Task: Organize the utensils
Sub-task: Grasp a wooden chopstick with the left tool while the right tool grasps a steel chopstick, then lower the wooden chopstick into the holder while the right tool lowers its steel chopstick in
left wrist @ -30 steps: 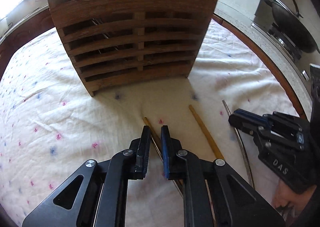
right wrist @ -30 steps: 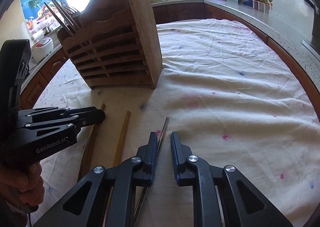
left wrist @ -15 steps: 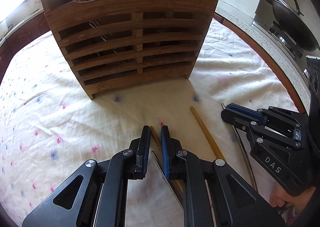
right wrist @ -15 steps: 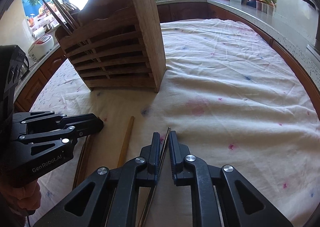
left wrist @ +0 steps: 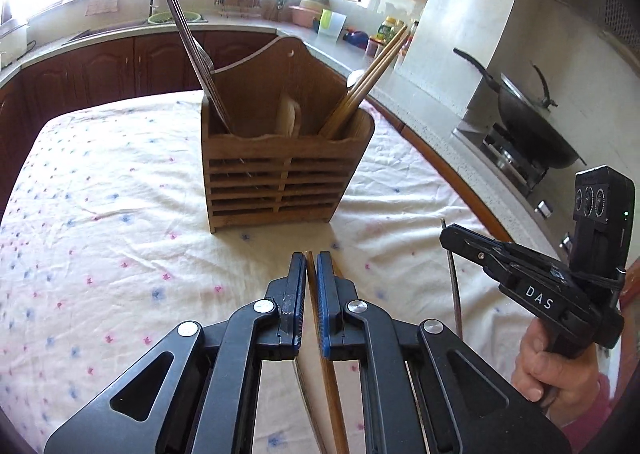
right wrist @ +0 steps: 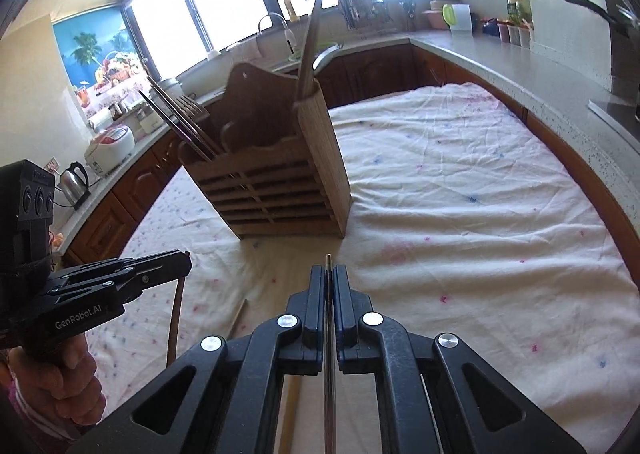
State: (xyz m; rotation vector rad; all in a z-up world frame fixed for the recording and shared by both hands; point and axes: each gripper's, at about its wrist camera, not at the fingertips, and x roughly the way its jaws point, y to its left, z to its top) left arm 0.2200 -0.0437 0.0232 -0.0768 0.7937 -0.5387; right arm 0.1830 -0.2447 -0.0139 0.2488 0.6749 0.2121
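Left gripper (left wrist: 308, 266): clenched on a wooden chopstick (left wrist: 320, 334). The stick lies lengthwise between the two pads, its tip showing just past the fingertips and pointing toward the holder; the rest runs back under the gripper toward the camera. In the right wrist view this same stick hangs down from the left gripper (right wrist: 180, 266), steeply tilted and lifted off the cloth.

Right gripper (right wrist: 329, 278): clenched on a thin metal chopstick (right wrist: 329, 354). Long axis follows the fingers; a small brass-coloured tip projects beyond them, aimed at the holder. Seen from the left wrist, the stick stands nearly upright in the right gripper (left wrist: 448, 238).

Second wooden chopstick (right wrist: 240, 316): lies on the cloth between the two grippers, pointing roughly toward the holder.

Wooden utensil holder (left wrist: 280, 181): slatted front, two compartments, upright on the tablecloth (left wrist: 100, 213), ahead of both grippers and apart from them. Left compartment holds dark metal sticks and forks leaning left; right compartment holds wooden chopsticks leaning right.

A hand (left wrist: 552, 366) grips the right handle.
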